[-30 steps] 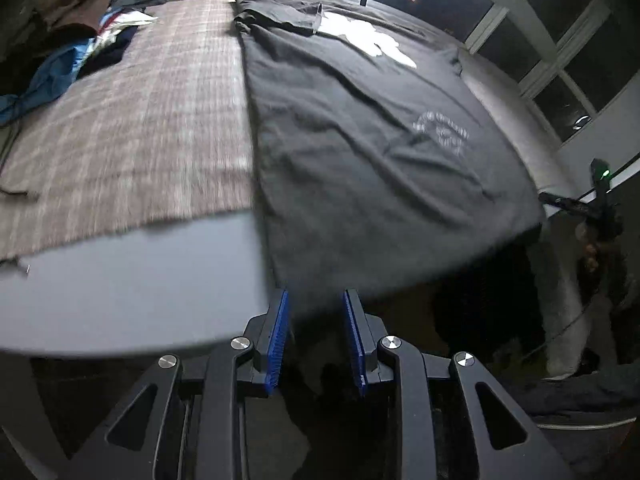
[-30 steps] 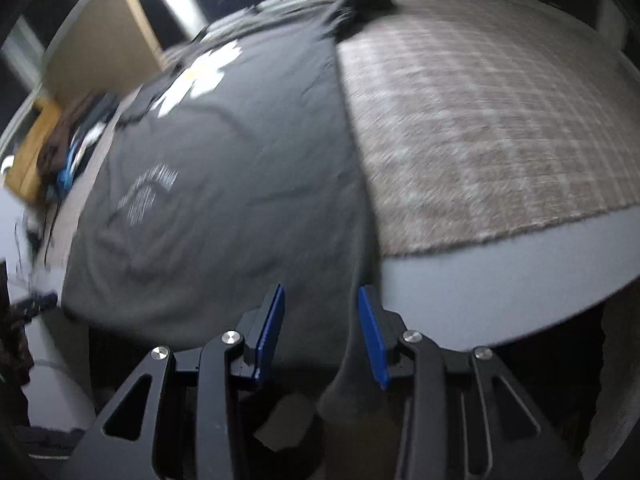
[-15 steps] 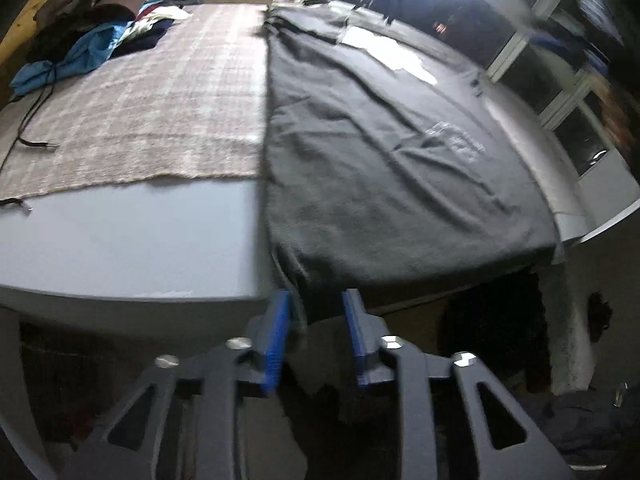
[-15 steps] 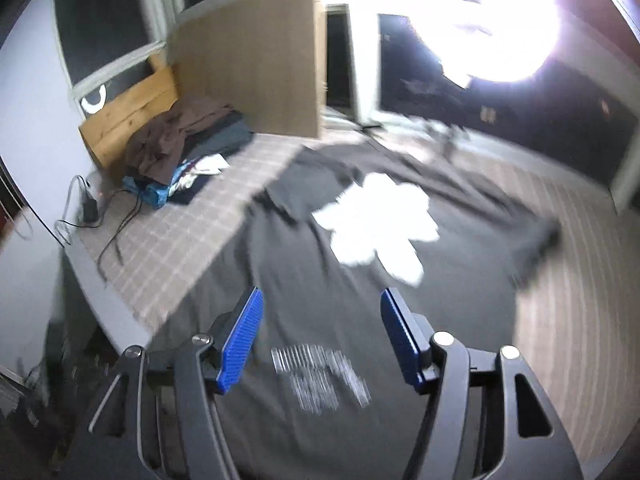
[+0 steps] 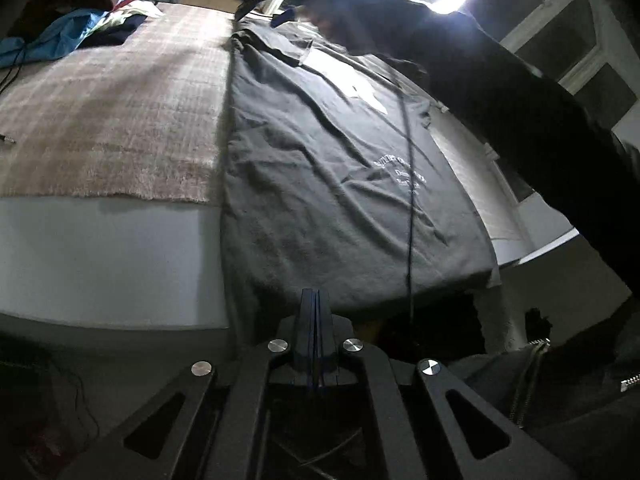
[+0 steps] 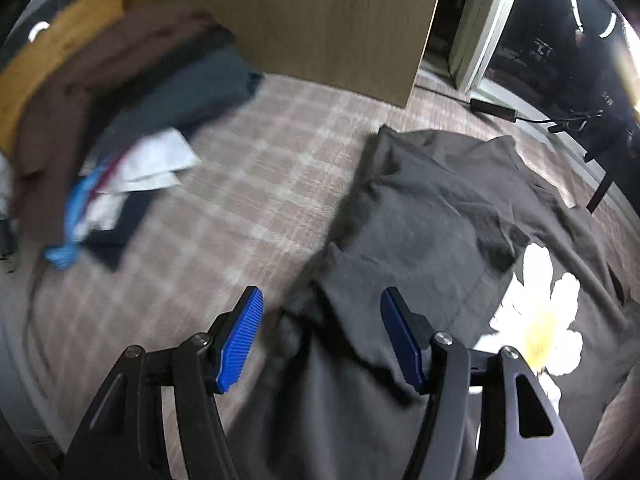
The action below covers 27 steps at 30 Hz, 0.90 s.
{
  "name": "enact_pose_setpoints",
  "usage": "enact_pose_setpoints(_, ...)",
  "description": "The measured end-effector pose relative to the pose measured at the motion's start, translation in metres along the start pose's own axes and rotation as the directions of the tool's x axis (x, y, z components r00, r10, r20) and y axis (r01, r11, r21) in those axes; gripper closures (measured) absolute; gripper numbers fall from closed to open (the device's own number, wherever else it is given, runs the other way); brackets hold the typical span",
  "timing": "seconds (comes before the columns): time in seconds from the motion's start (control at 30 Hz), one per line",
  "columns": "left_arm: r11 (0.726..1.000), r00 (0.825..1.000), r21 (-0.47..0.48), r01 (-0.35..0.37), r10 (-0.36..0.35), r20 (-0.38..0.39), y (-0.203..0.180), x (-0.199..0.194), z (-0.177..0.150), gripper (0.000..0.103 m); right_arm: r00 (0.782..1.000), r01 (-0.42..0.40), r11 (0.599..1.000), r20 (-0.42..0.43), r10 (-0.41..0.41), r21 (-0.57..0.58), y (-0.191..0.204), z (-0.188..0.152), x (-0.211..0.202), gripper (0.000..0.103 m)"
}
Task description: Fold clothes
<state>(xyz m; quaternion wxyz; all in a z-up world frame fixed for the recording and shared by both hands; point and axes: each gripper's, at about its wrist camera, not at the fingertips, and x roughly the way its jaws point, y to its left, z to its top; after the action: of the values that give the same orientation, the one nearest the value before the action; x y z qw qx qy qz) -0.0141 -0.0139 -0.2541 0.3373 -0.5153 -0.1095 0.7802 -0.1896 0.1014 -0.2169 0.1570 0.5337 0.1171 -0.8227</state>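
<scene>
- the dark t-shirt (image 5: 328, 168) is spread flat on the bed, lying over a plaid blanket (image 5: 112, 96), with its hem hanging off the near edge of the mattress at about 6 o'clock in my left wrist view.
- my left gripper (image 5: 315, 320) has its blue pads pressed completely together right at that hem. it looks like the hem edge is pinched in there, but the cloth is dark against dark so i can't swear fabric is actually between the pads.
- my right gripper (image 6: 322, 334) is up at the collar end with its jaws standing at a middling width, nothing clamped. a folded-over sleeve or shoulder flap sits between the pads around 12 o'clock from the fingertips, not touched yet as far as i can tell.
- the white flower print (image 6: 536, 312) is off at 3 o'clock from the right gripper, handy for knowing which end i'm at.
- handling guess: light, floppy cotton, no stiffness at all. it'll sag and drag on the blanket instead of sliding clean, so wrinkles travel.
- where i'd take hold: the shoulder seam or the doubled sleeve edge, since thicker layers give the pads something to bite.
- the clothes pile (image 6: 120, 128) at 10 o'clock is well apart, no worry.
</scene>
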Motion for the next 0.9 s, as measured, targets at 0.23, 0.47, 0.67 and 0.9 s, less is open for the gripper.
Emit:
enact_pose_setpoints(0.23, 1.0, 0.999, 0.003, -0.026, 0.026, 0.031, 0.007, -0.013, 0.003, 0.103, 0.994, -0.011, 1.0, -0.107, 0.014, 0.024, -0.012, 0.006, 0.028, 0.064)
enact_pose_setpoints(0.47, 0.992, 0.993, -0.043, -0.121, 0.122, 0.009, 0.015, -0.015, -0.012, 0.08, 0.99, -0.002, 1.0, -0.141, 0.001, -0.011, -0.01, 0.007, 0.029, 0.064)
enact_pose_setpoints(0.67, 0.983, 0.985, -0.073, -0.172, 0.169, -0.036, 0.015, 0.002, -0.012, 0.067, 0.99, 0.036, 0.997, -0.134, -0.045, -0.065, 0.0, 0.005, 0.025, 0.063)
enact_pose_setpoints(0.9, 0.973, 0.979, -0.13, -0.193, 0.181, -0.096, 0.015, 0.006, -0.021, 0.065, 0.991, 0.029, 0.996, -0.128, -0.04, -0.086, 0.002, 0.003, 0.018, 0.063)
